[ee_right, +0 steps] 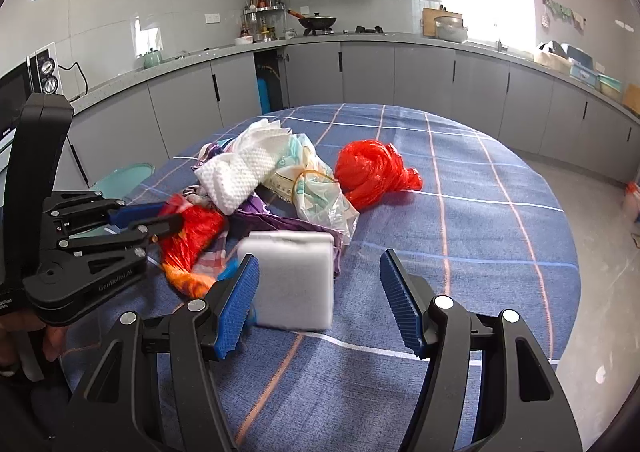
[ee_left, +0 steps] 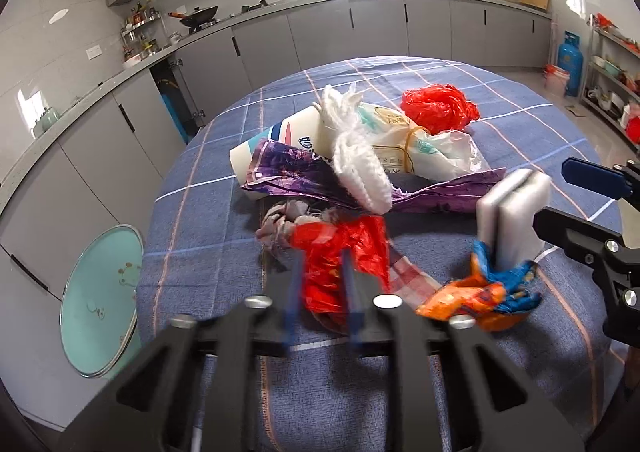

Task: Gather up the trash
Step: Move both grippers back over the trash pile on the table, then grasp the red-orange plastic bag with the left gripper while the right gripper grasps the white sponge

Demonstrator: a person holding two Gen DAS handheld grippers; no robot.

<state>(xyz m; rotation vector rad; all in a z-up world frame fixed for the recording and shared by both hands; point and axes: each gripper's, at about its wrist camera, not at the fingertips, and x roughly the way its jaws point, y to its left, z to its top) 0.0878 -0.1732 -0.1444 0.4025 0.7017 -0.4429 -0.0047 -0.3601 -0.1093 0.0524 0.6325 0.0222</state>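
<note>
Trash lies heaped mid-worktop (ee_left: 520,123). From my left wrist, my left gripper (ee_left: 320,292) is clamped on the red plastic bag (ee_left: 344,252) at the heap's near edge. From my right wrist, my right gripper (ee_right: 320,292) gapes around a white sponge block (ee_right: 294,280), pads (ee_right: 238,304) not pressing it.

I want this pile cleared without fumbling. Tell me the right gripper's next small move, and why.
Probably close the right gripper on the white foam block. The block stands on edge between the open jaws, one jaw close beside it and the other apart from it. A gentle squeeze should therefore catch it, though the block looks blurred, so it may not be settled.
</note>
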